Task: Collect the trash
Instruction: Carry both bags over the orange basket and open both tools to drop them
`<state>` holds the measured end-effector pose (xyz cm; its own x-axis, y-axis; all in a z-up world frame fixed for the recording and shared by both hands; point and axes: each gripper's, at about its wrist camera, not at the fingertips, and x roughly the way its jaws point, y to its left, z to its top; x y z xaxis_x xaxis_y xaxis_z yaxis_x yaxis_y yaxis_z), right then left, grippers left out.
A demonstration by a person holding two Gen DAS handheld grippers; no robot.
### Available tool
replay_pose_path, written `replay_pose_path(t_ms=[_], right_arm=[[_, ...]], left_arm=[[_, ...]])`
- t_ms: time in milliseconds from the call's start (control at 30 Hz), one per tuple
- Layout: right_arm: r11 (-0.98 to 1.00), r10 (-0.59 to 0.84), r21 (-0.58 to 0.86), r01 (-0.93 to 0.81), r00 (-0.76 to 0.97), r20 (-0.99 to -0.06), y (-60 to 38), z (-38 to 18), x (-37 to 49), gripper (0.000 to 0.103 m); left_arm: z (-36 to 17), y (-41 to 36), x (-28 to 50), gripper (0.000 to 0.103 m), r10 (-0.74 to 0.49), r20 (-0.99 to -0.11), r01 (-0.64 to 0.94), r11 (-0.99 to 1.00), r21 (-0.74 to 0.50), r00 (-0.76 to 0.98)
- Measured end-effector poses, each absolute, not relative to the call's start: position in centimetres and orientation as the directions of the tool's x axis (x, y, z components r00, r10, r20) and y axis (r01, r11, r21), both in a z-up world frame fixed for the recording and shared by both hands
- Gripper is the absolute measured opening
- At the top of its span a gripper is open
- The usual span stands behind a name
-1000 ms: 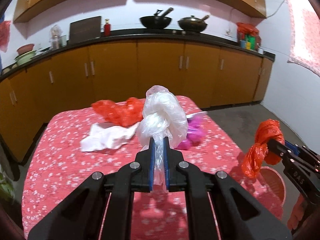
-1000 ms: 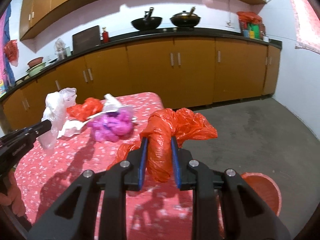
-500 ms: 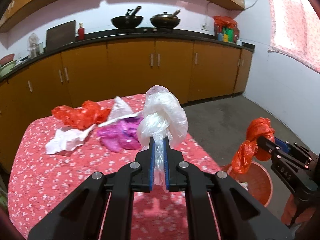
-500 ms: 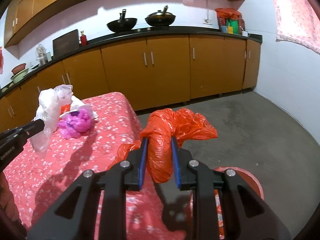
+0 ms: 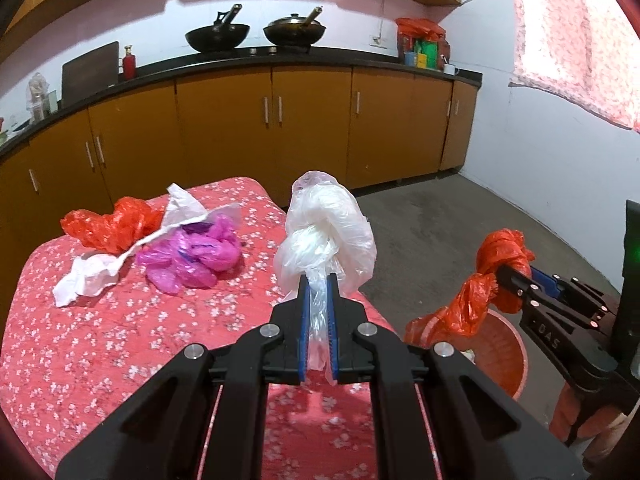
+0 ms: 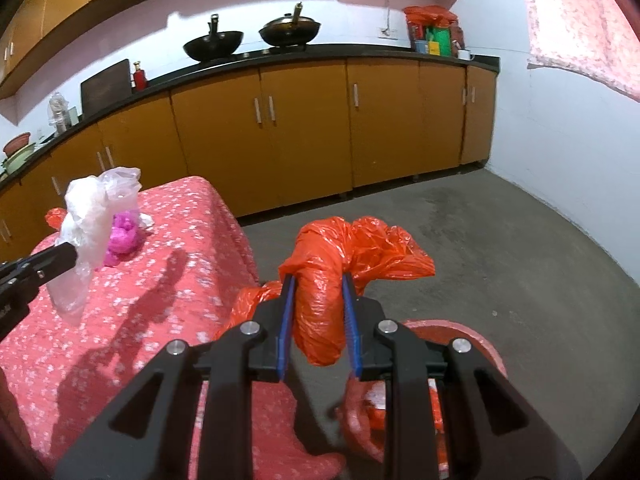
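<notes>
My left gripper (image 5: 317, 284) is shut on a knotted clear plastic bag (image 5: 326, 236), held above the right edge of the table. The same clear plastic bag (image 6: 90, 210) hangs at the left of the right wrist view. My right gripper (image 6: 318, 282) is shut on a twisted orange plastic bag (image 6: 344, 260), held over the floor just above a red bin (image 6: 476, 340). From the left wrist view, that orange plastic bag (image 5: 492, 268) and the right gripper (image 5: 514, 272) sit over the red bin (image 5: 506, 352). A second orange bag (image 5: 108, 226), white paper (image 5: 90, 278) and a magenta bag (image 5: 192, 256) lie on the table.
The table (image 5: 100, 340) has a red flowered cloth. Orange cabinets (image 5: 312, 128) under a black counter line the far wall, with two woks (image 5: 218, 36) on top. Grey concrete floor (image 6: 500, 248) spreads to the right up to a white wall.
Both grippers have swung to the right with their bags, off the middle of the table toward its right edge. The red bin has come into fuller view under the orange bag.
</notes>
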<state>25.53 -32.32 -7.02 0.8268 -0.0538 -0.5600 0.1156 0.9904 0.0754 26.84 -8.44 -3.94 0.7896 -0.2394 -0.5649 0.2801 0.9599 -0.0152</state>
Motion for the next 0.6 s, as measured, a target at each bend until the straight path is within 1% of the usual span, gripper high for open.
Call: replay_pose_path(t_ms=[100, 300, 467, 600], right_arm=[[0.984, -0.13, 0.028, 0.175, 0.816, -0.564, -34.3, -8.0, 25.1, 0.023], [0.941, -0.29, -0.041, 0.336, 0.738, -0.609, -41.0, -11.2, 24.1, 0.023], [0.922, -0.311, -0.031, 0.386, 0.69, -0.654, -45.1, -13.3, 23.5, 0.023], [0.921, -0.309, -0.04, 0.387, 0.665, -0.68, -46.7, -15.1, 23.3, 0.023]], left_arm=[[-4.2, -9.7, 26.4, 0.008, -0.266, -0.568, 0.303, 0.952, -0.031, 0.779], [-5.1, -15.1, 25.5, 0.008, -0.363, -0.582, 0.393, 0.916, -0.079, 0.728], [-7.3, -20.9, 25.1, 0.008, -0.417, -0.626, 0.47, 0.878, -0.09, 0.659], [-9.8, -24.6, 24.7, 0.008, -0.427, -0.676, 0.513, 0.854, -0.085, 0.6]])
